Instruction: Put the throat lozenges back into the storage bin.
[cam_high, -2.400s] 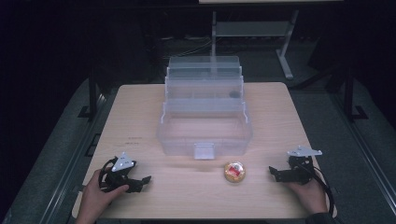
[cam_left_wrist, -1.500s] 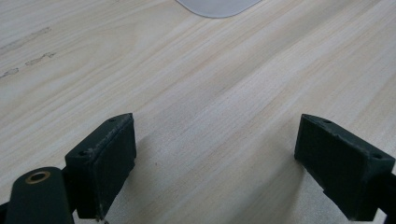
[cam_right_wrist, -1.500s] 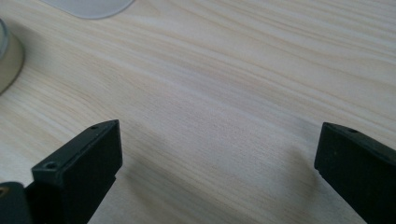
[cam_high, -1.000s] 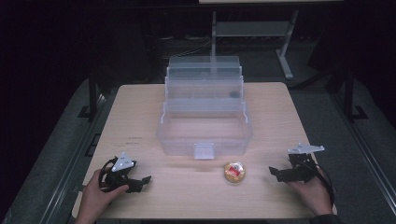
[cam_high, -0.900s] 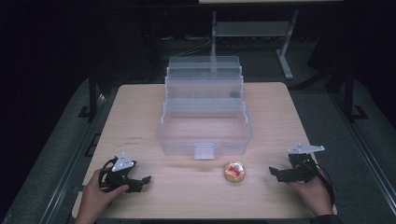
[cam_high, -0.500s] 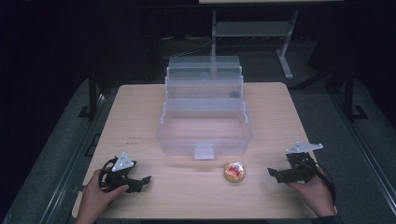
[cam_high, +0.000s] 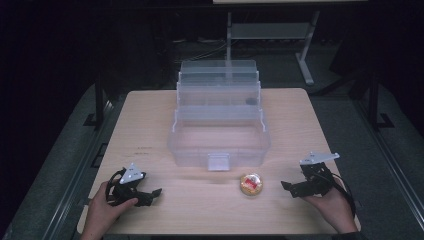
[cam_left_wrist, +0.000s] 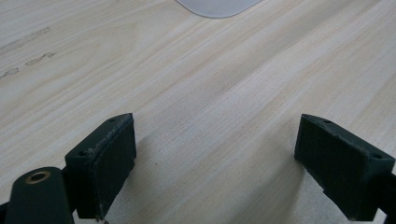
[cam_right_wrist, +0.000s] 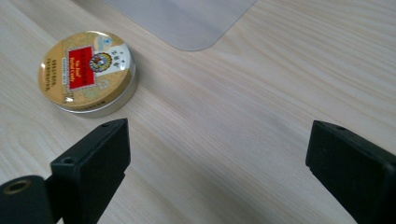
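From my feed: little tin (cam_right_wrist: 87, 71) looks like glossy printed metal, table (cam_high: 150, 125) is pale matt wood grain, tiered box (cam_high: 218, 116) is clear smooth plastic, and my gripper pads (cam_left_wrist: 106, 158) look matt black, slightly rough

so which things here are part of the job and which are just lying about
Part of the job:
- round tin, flat on the table, nearest the right claw
- clear tiered box, open, behind the tin
- left claw, open and holding nothing, like the right one

Just lying about:
- metal stand on the floor beyond the table
- pencil marks on the tabletop
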